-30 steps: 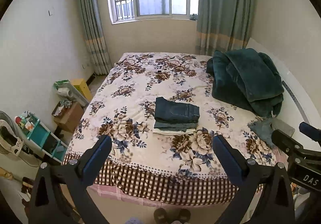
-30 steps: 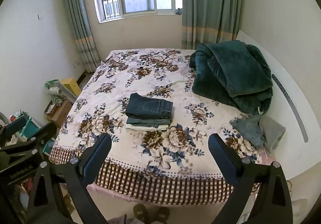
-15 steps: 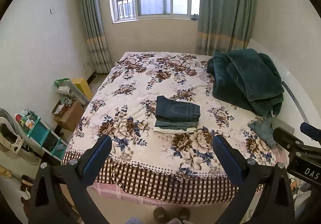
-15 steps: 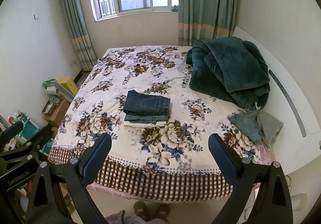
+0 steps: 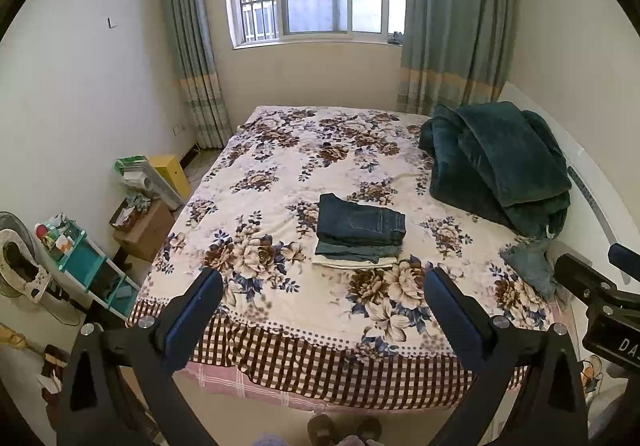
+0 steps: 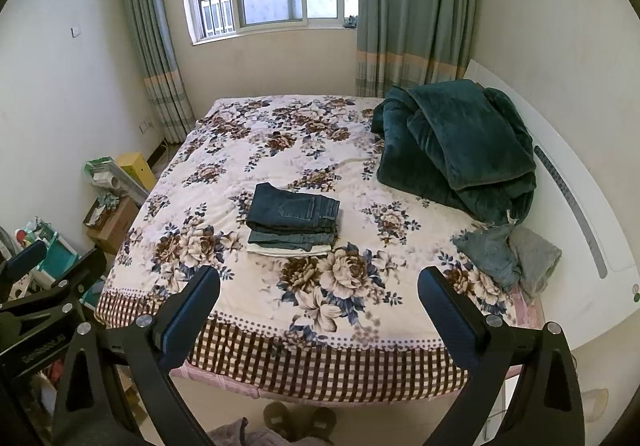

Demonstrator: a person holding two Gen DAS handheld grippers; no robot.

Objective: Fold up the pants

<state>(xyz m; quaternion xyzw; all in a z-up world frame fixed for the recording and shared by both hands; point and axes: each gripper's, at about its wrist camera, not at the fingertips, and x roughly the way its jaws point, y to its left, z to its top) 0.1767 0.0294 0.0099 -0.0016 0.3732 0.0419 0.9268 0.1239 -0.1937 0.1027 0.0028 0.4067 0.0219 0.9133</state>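
A stack of folded pants [image 5: 359, 231] [image 6: 293, 219], dark blue jeans on top, lies in the middle of the floral bedspread [image 5: 280, 182] [image 6: 224, 182]. Loose, crumpled pants in blue and grey [image 5: 528, 262] [image 6: 506, 258] lie at the bed's right edge near the headboard. My left gripper [image 5: 322, 306] is open and empty, held in the air off the foot of the bed. My right gripper [image 6: 318, 304] is likewise open and empty, beside it and well short of the clothes.
A bundled dark green blanket [image 5: 500, 166] [image 6: 456, 150] occupies the bed's far right. A white headboard [image 6: 568, 206] runs along the right side. Boxes [image 5: 144, 224], a teal shelf [image 5: 80, 262] and a fan [image 5: 16, 258] crowd the floor at left. Slippers [image 6: 296, 418] sit below me.
Both grippers have drawn back and risen slightly from the bed, so the bed looks a bit smaller. Nothing on the bed moved and both grippers stayed open.
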